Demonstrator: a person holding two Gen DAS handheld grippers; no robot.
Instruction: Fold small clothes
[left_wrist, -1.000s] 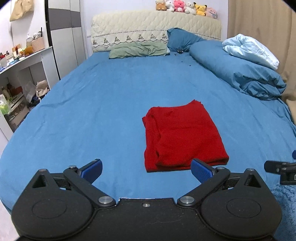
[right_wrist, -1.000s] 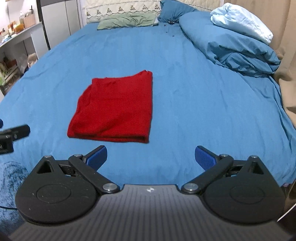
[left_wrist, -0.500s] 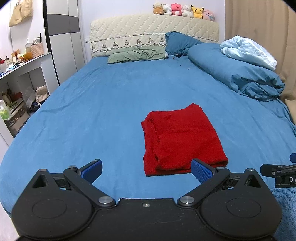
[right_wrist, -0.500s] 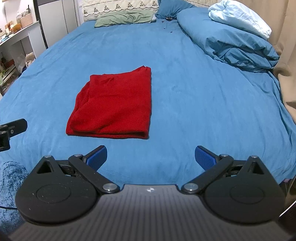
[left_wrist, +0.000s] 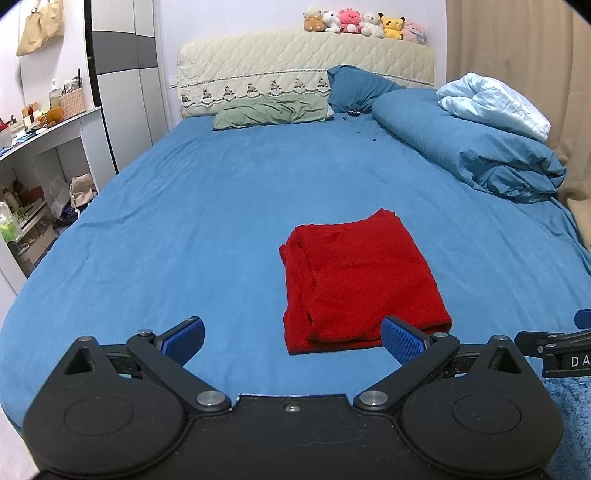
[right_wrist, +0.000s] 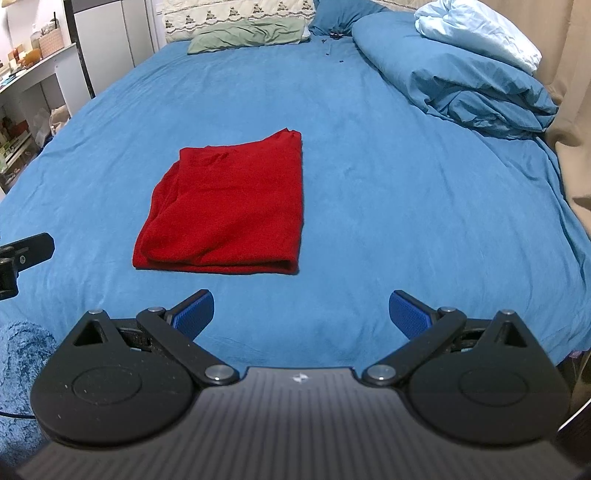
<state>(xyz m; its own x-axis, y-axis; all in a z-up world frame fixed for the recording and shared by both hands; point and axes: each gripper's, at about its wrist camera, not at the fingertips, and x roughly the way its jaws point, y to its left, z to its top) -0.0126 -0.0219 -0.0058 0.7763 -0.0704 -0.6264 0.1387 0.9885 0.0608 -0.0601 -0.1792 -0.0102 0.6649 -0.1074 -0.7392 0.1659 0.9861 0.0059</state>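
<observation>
A red garment (left_wrist: 360, 282) lies folded into a flat rectangle on the blue bed sheet (left_wrist: 207, 206); it also shows in the right wrist view (right_wrist: 229, 206). My left gripper (left_wrist: 291, 338) is open and empty, held back from the garment's near edge, to its left. My right gripper (right_wrist: 301, 312) is open and empty, held back from the garment, to its right. Part of the right gripper shows at the right edge of the left wrist view (left_wrist: 557, 347), and part of the left gripper at the left edge of the right wrist view (right_wrist: 22, 254).
A rolled blue duvet (left_wrist: 476, 155) with a pale blue blanket (left_wrist: 491, 105) lies along the bed's right side. Pillows (left_wrist: 269, 114) and a headboard with plush toys (left_wrist: 364, 24) are at the far end. Shelves (left_wrist: 33, 177) stand left of the bed.
Both grippers have drawn back and risen slightly from the folded red garment, which stays in place. Both stay open.
</observation>
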